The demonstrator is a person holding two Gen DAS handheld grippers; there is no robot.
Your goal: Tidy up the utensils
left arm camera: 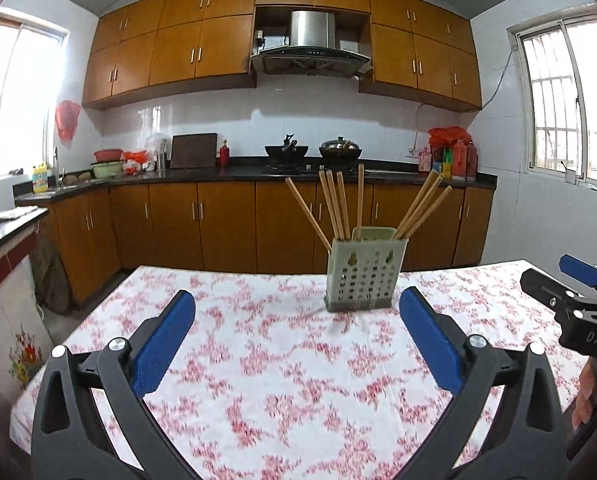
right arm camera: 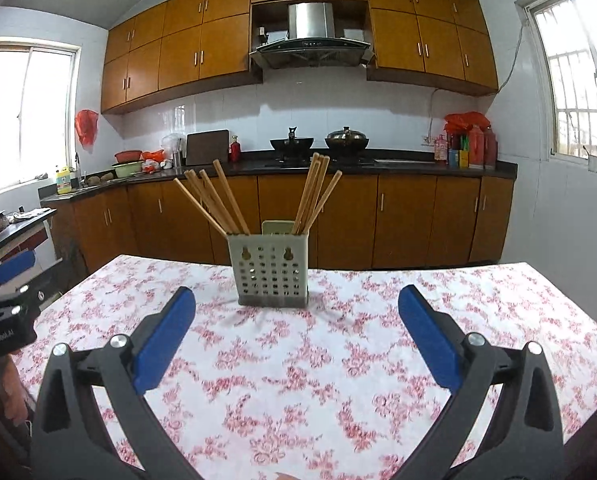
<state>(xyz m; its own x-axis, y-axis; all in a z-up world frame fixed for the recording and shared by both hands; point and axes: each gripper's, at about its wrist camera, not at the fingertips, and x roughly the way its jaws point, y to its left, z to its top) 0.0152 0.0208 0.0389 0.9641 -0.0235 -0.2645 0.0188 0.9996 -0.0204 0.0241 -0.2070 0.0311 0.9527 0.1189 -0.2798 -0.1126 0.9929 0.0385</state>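
"DAS" is printed on the right gripper (left arm camera: 578, 280) and "GenRobot.AI" on the left gripper (right arm camera: 2, 308). Both have their jaws wide apart, holding nothing. The slotted holder (right arm camera: 272, 270) stands upright mid-desk (right arm camera: 298, 380), with chopsticks (right arm camera: 218, 202) fanned inside.

Pale holder (right arm camera: 267, 269) — pink-floral tablecloth (right arm camera: 298, 380)

A pale perforated holder (right arm camera: 272, 272) stands upright on the floral tablecloth (right arm camera: 298, 380), toward its far edge. Wooden chopsticks (right arm camera: 218, 200) stand inside (two fanned bunches, one leaning left, one right), tips up.
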